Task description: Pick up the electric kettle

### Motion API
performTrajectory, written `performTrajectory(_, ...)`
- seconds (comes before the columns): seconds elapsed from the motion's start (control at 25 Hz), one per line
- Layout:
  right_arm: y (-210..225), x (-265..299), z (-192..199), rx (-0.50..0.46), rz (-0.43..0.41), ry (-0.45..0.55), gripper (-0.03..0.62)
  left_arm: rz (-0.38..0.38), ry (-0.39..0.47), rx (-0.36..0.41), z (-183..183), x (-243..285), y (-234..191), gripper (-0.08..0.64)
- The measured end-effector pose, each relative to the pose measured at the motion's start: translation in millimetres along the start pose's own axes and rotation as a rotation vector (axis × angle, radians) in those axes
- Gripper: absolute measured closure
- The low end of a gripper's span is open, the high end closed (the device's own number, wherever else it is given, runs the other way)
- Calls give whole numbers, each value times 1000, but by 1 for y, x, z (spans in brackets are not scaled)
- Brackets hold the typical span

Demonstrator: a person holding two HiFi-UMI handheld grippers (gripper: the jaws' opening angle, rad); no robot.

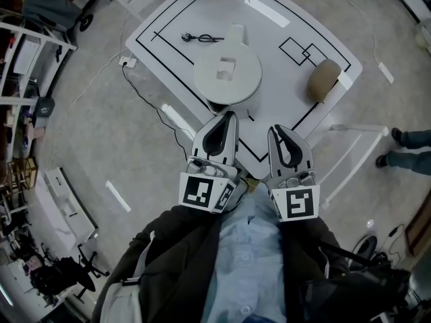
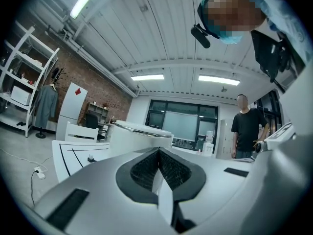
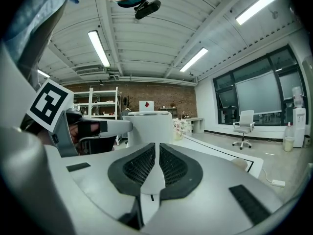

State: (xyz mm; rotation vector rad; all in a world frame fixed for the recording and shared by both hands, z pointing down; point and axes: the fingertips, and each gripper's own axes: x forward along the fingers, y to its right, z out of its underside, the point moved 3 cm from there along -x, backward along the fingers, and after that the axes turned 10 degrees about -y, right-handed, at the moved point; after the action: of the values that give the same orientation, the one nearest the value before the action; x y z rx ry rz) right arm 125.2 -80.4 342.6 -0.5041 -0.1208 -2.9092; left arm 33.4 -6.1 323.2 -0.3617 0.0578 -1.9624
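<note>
The electric kettle [image 1: 227,73] stands on the white table [image 1: 283,89], just beyond the tips of the left gripper [image 1: 230,116]. That gripper's jaws are pressed together with nothing between them, and no contact with the kettle shows. The right gripper [image 1: 276,130] lies beside the left one, a little further from the kettle, its jaws likewise closed on nothing (its own view has the kettle ahead and slightly to the left).

Black lines mark the table top. Beyond the kettle lies a black cable [image 1: 202,39]. To the kettle's right sits a tan rounded object [image 1: 323,79], too indistinct to name. Grey floor [image 1: 101,133] surrounds the table, with shelving [image 1: 20,66] far to the kettle's left. A standing person [image 2: 248,126] shows right of the kettle in the left gripper view.

In both gripper views the kettle's lower body is hidden behind the jaws.
</note>
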Motion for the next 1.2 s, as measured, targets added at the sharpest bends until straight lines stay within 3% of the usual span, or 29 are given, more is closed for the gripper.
performTrajectory(0.56, -4, 16, 3, 12, -26, -41, 557, -33, -28, -2, 5, -8, -16, 555)
performTrajectory(0.8, -4, 30, -24, 3, -37, 40, 557, -85, -47, -13, 10, -20, -32, 555)
performTrajectory(1.0, -12, 42, -32, -3, -75, 23, 557, -134, -40, -21, 4, -23, -51, 555)
performTrajectory(1.2, -17, 52, -45, -24, -61, 76, 557, -156, -35, -28, 4, -25, -66, 555)
